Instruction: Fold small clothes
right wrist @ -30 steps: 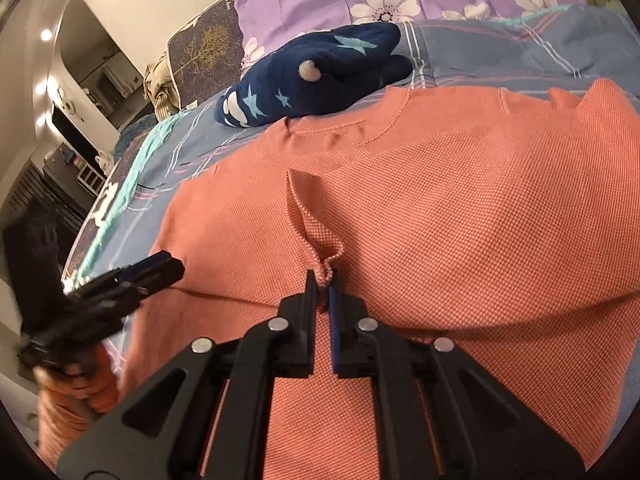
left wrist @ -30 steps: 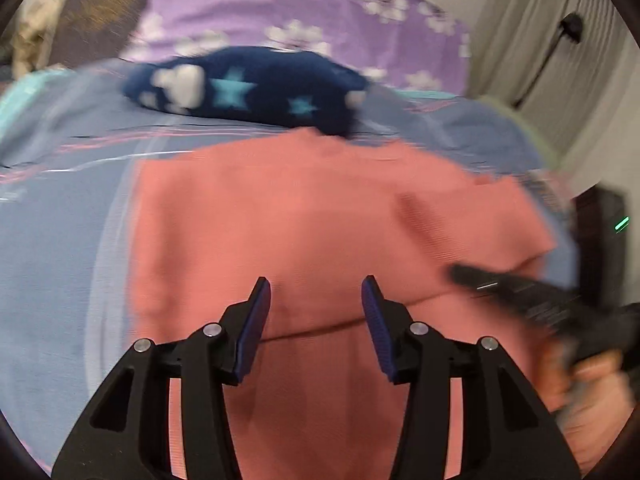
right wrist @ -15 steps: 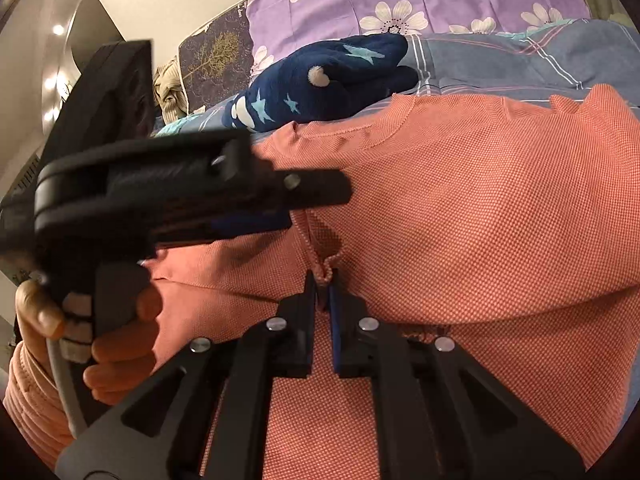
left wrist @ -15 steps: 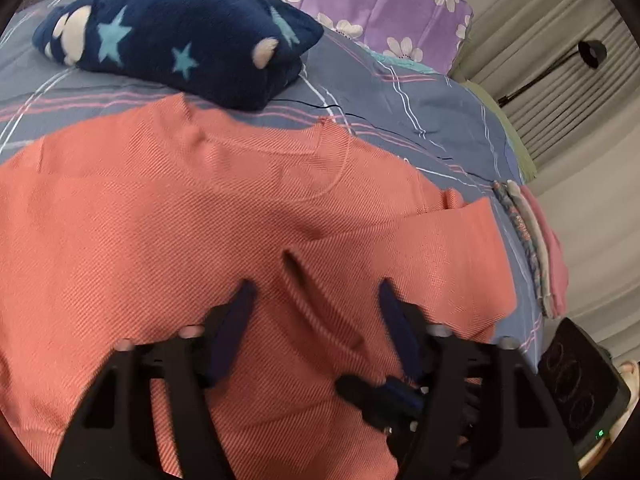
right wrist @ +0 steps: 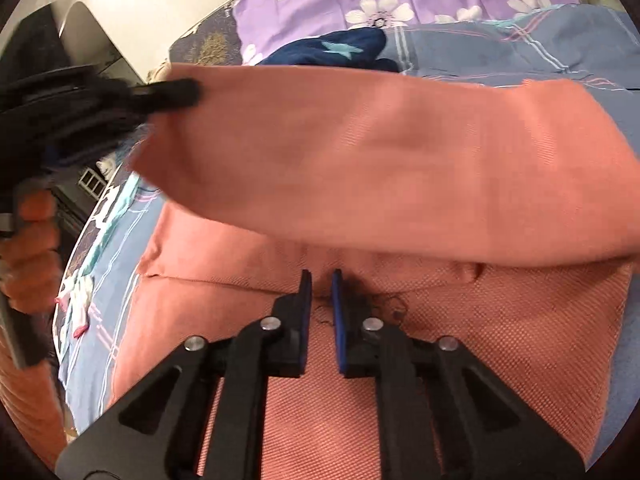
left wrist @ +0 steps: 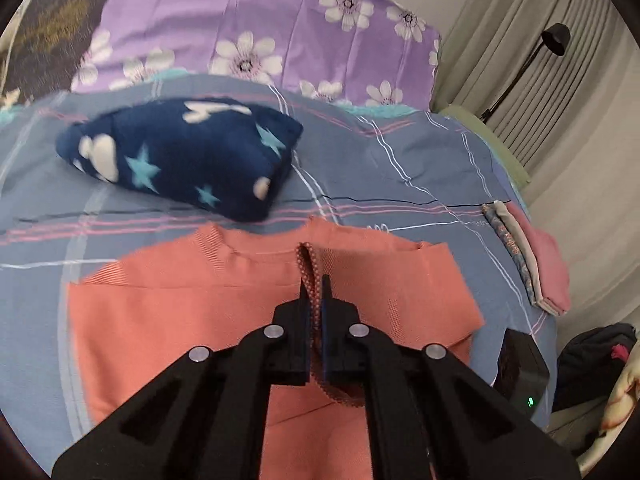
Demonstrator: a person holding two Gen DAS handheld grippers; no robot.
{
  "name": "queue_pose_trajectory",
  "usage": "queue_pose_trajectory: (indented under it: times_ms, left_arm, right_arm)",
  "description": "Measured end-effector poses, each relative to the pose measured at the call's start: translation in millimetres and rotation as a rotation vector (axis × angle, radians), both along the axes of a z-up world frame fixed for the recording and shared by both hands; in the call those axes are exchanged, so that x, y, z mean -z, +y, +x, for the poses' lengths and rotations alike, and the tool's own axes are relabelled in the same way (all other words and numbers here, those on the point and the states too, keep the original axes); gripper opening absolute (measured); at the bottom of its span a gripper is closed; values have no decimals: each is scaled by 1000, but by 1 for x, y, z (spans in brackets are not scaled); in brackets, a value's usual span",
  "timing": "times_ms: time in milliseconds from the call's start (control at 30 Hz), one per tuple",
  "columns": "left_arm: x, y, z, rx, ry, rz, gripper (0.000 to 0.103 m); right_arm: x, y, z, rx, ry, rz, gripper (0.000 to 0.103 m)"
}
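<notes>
A salmon-pink knit shirt [left wrist: 180, 312] lies on the blue checked bedsheet [left wrist: 400, 168]. My left gripper [left wrist: 315, 284] has its jaws closing tight on a raised fold [left wrist: 309, 260] of the shirt near the collar, with the pads pressing on it. In the right wrist view that left gripper [right wrist: 176, 92], held by a hand [right wrist: 32, 240], carries a wide flap of the shirt [right wrist: 380, 160] up off the bed. Below the flap, my right gripper [right wrist: 321, 280] stays low on the shirt's lower layer [right wrist: 500, 340], pads a narrow slit apart with fabric in it.
A navy cushion with stars [left wrist: 180, 156] lies just beyond the collar. A purple flowered pillow [left wrist: 260, 32] stands at the bed's head. Folded clothes [left wrist: 532, 260] are stacked at the right edge, beside a black device with a green light [left wrist: 520, 368].
My left gripper swung in over the shirt, shut on a fold and rose, pulling a flap up. The right gripper kept its place, pinching the shirt.
</notes>
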State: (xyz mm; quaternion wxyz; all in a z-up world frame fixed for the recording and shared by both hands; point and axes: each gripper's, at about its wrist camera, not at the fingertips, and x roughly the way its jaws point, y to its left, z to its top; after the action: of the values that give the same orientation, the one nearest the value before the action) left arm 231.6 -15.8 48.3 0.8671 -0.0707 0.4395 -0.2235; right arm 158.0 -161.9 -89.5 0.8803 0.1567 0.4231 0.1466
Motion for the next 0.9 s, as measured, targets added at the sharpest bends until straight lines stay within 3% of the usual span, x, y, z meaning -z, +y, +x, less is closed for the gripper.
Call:
queue_pose_trajectory:
  times_ms: [233, 500, 567, 600, 633, 700, 900]
  left_arm:
    - [-1, 65, -9, -95, -18, 115, 3]
    - [51, 126, -4, -212, 98, 170, 4]
    - [71, 136, -1, -244, 128, 187, 9]
    - [76, 139, -1, -254, 133, 193, 16]
    - [82, 141, 0, -278, 133, 220, 30]
    - [83, 143, -4, -307, 100, 247, 40]
    - [59, 124, -36, -232, -27, 163, 40]
  right_arm:
    - [1, 11, -3, -4, -9, -90, 10]
    - [1, 20, -5, -11, -20, -142, 15]
    - [1, 22, -5, -22, -25, -154, 19]
    - [0, 23, -5, -27, -27, -156, 22]
    - [0, 25, -6, -32, -29, -159, 24]
    - [-1, 28, -6, -42, -34, -172, 28]
    - [-6, 31, -10, -13, -47, -222, 29]
